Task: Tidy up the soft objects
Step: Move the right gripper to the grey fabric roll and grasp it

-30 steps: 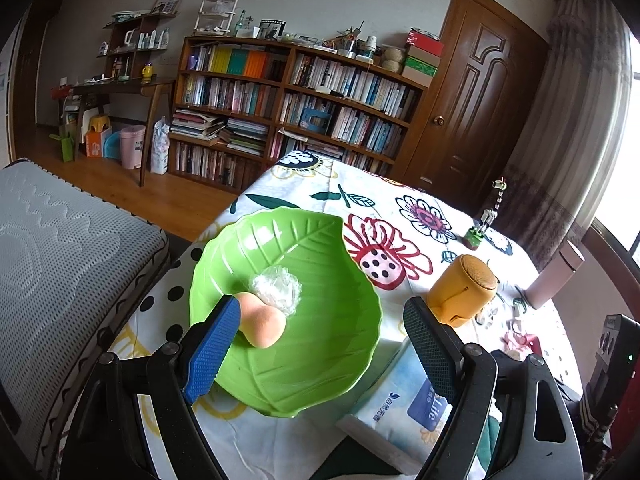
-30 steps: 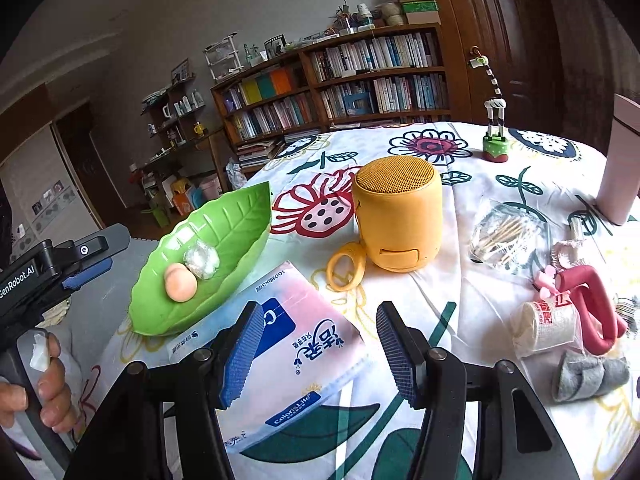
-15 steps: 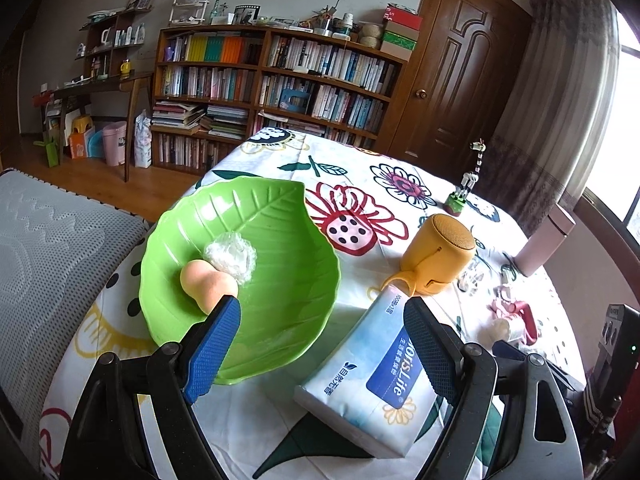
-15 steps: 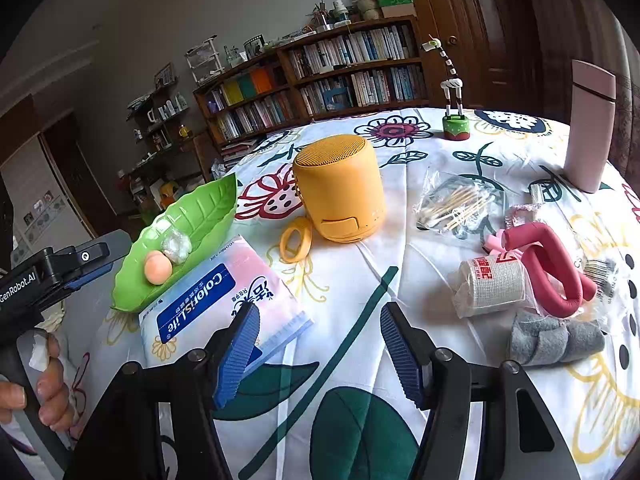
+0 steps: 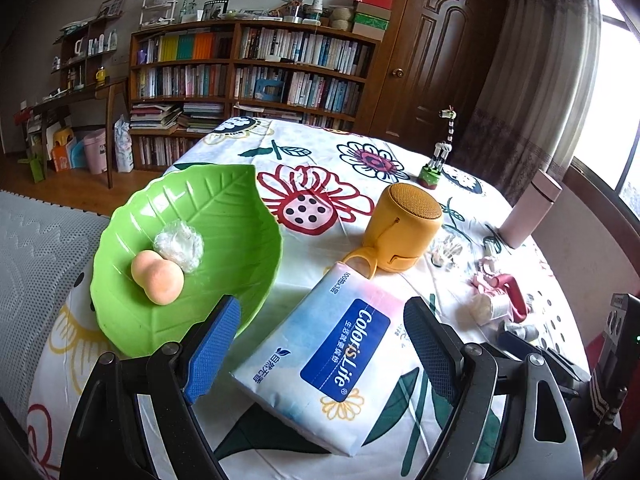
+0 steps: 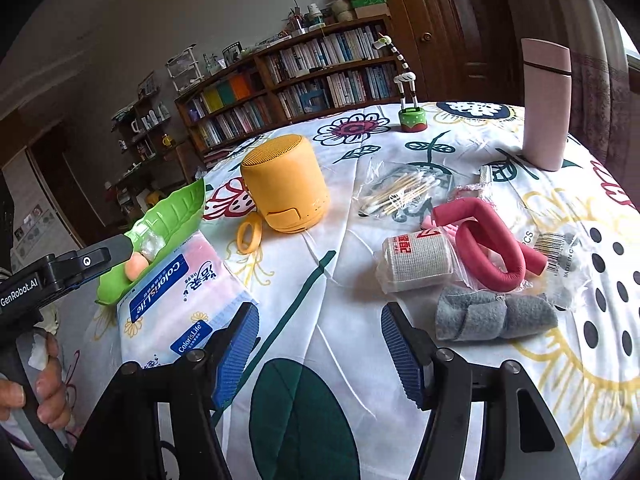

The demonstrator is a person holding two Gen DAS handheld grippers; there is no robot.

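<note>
Both tools spread, empty: left tool (image 5: 320, 344) over the tissue pack (image 5: 324, 344); right tool (image 6: 318, 350) has grey felt (image 6: 494, 314) at 2 o'clock.

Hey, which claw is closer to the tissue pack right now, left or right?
Left. The left claw hangs open right over the tissue pack, which lies between its fingers. The right claw, also open, sits off the pack's right side.
</note>
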